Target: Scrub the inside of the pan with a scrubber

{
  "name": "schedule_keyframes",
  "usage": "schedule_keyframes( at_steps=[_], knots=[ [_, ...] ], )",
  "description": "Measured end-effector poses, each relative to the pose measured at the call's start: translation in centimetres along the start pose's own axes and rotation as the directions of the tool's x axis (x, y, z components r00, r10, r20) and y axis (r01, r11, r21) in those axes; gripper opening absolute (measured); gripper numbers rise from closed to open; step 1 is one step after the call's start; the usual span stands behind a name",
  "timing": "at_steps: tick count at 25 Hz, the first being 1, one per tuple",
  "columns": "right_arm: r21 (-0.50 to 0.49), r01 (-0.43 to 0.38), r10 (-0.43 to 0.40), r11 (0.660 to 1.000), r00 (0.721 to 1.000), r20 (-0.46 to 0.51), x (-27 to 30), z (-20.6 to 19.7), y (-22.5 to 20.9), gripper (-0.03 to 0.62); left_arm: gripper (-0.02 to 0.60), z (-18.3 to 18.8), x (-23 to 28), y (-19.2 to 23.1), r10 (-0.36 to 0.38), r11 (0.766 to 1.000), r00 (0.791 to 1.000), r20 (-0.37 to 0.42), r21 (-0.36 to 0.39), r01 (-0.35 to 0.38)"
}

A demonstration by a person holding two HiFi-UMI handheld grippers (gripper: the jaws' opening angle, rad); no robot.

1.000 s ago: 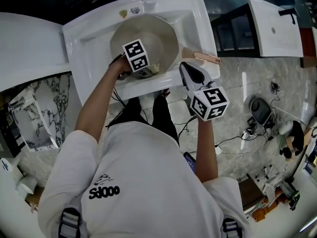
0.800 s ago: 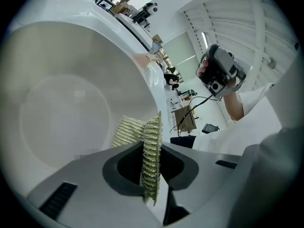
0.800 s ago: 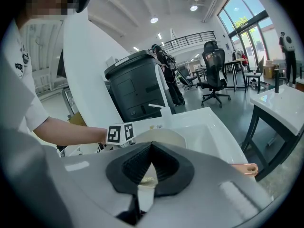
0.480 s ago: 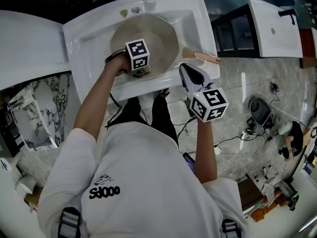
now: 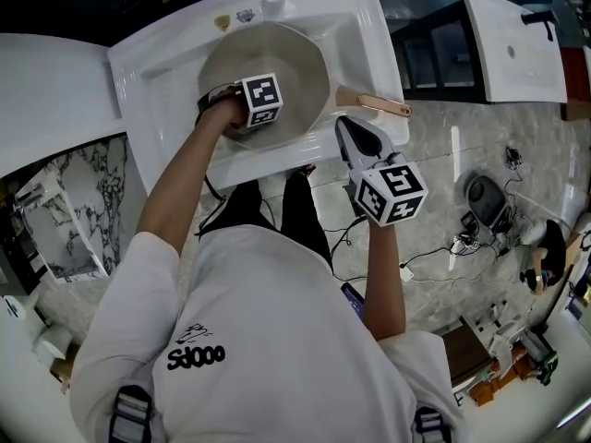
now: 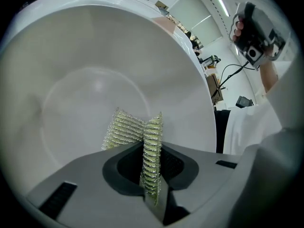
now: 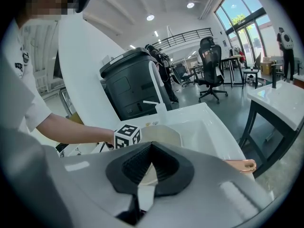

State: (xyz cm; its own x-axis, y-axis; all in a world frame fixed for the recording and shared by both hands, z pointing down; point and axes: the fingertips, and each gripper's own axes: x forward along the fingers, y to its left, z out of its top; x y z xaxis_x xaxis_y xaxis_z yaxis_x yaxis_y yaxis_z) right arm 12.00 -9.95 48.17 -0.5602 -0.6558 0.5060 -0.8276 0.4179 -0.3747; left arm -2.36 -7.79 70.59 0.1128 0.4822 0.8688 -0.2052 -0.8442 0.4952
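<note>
left gripper [image 6: 151, 186], fingers clamped on a yellow-green mesh scrubber [image 6: 127, 131], works inside the beige round pan [image 5: 300, 58] in the white sink [image 5: 369, 21]; scrubbing looks under way; next, sweep base and walls; right gripper [image 7: 144, 177] closed, empty.

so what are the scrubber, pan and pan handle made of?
Scrubber: seemingly woven metallic mesh, yellow-silver, glinting ribbed weave.
Pan: smooth matte beige inside, perhaps ceramic or enamel coating.
Pan handle: glossy copper colour, probably metal.

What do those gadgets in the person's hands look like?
The left tongs and right tongs are pale grey shells with dark ribbed pads. Each carries a white cube printed with black square markers. The person wears a short-sleeved white shirt.
</note>
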Motion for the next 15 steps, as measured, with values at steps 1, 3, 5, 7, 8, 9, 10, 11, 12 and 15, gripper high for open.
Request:
schedule_keyframes(
  at_steps=[1, 3, 5, 7, 8, 9, 10, 11, 12, 15],
  knots=[
    [0.003, -0.001, 0.001, 1.000, 1.000, -0.002, 0.1, 0.0, -0.1, 0.009, 0.064, 0.1, -0.1, 0.2, -0.001, 1.000, 1.000, 0.002, 0.001, 0.001],
    [0.006, -0.006, 0.006, 1.000, 1.000, -0.006, 0.5, 0.0, 0.0, 0.009, 0.064, 0.1, -0.4, 0.8, 0.011, 1.000, 1.000, 0.014, -0.004, -0.011],
    [0.003, -0.014, 0.014, 1.000, 1.000, -0.013, 0.8, 0.1, 0.0, 0.009, 0.064, 0.3, -1.2, 2.0, 0.054, 0.998, 0.998, 0.034, -0.011, -0.054],
    [0.000, -0.020, 0.020, 1.000, 1.000, -0.022, 1.3, 0.1, 0.0, 0.009, 0.064, 0.9, -2.3, 3.8, 0.128, 0.992, 0.990, 0.052, -0.016, -0.128],
    [-0.001, -0.022, 0.022, 1.000, 0.999, -0.025, 1.4, 0.1, 0.0, 0.009, 0.064, 1.2, -3.0, 4.8, 0.167, 0.986, 0.984, 0.062, -0.020, -0.166],
    [-0.002, -0.024, 0.024, 1.000, 0.999, -0.028, 1.6, 0.2, 0.1, 0.009, 0.064, 1.5, -3.5, 5.7, 0.198, 0.980, 0.977, 0.072, -0.026, -0.197],
    [-0.004, -0.025, 0.025, 1.000, 0.999, -0.029, 1.8, 0.2, 0.1, 0.009, 0.064, 1.8, -3.9, 6.4, 0.222, 0.975, 0.972, 0.082, -0.034, -0.220],
    [-0.005, -0.026, 0.026, 1.000, 0.999, -0.030, 1.9, 0.4, 0.1, 0.009, 0.064, 2.0, -4.2, 7.1, 0.239, 0.971, 0.967, 0.089, -0.044, -0.236],
    [-0.006, -0.027, 0.027, 1.000, 0.999, -0.030, 2.0, 0.5, 0.0, 0.009, 0.064, 2.1, -4.5, 7.6, 0.254, 0.967, 0.963, 0.092, -0.056, -0.250],
    [-0.004, -0.025, 0.025, 1.000, 0.999, -0.031, 2.2, 0.8, -0.3, 0.009, 0.064, 2.0, -5.1, 8.7, 0.299, 0.952, 0.951, 0.078, -0.087, -0.293]
  ],
)
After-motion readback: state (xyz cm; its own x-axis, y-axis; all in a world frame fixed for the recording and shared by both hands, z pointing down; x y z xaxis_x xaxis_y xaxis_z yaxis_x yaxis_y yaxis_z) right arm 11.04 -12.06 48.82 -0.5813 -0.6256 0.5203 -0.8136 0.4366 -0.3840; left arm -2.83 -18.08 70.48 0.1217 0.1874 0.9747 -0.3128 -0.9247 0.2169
